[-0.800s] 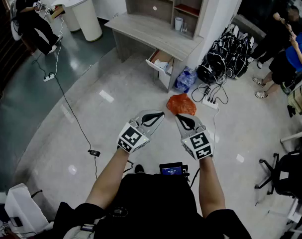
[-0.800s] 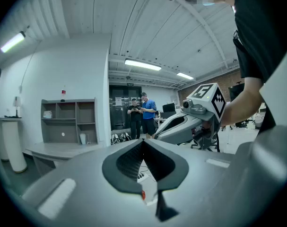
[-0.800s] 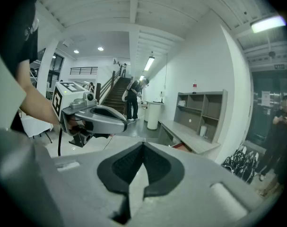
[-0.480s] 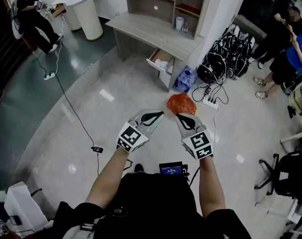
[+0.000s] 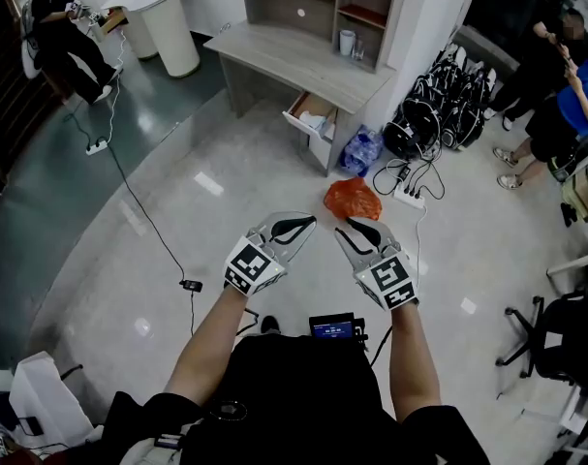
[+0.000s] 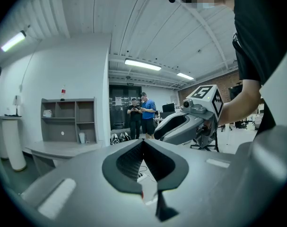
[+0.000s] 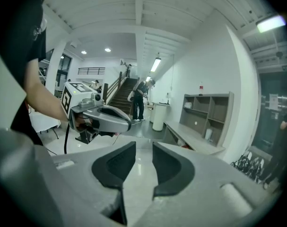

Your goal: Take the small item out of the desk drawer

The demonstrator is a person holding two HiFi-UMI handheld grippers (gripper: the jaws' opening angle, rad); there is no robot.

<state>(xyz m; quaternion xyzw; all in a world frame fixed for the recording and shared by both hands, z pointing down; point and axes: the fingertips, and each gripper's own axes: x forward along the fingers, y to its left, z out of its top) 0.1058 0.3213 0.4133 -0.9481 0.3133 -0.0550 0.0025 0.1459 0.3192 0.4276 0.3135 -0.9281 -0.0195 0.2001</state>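
Note:
A pale wooden desk (image 5: 303, 66) stands across the floor, far ahead of me. Its drawer (image 5: 311, 119) is pulled open, with small white things inside that I cannot make out. I hold both grippers side by side at chest height, well short of the desk. My left gripper (image 5: 307, 224) is shut, its dark pads (image 6: 129, 160) meeting with nothing between them. On my right gripper (image 5: 342, 230) the pads (image 7: 169, 167) stand apart with only floor showing between them. The desk (image 7: 193, 136) and shelves lie ahead to the right in the right gripper view.
An orange plastic bag (image 5: 353, 199) lies on the floor between me and the desk, beside a blue bundle (image 5: 361, 150) and a power strip (image 5: 408, 197). Black bags (image 5: 439, 114) are heaped right of the desk. A cable (image 5: 129, 201) runs left. People stand at right; an office chair (image 5: 550, 342) is close.
Both grippers keep the same pose side by side. The view has shifted slightly, so the floor items sit a little higher in the picture.

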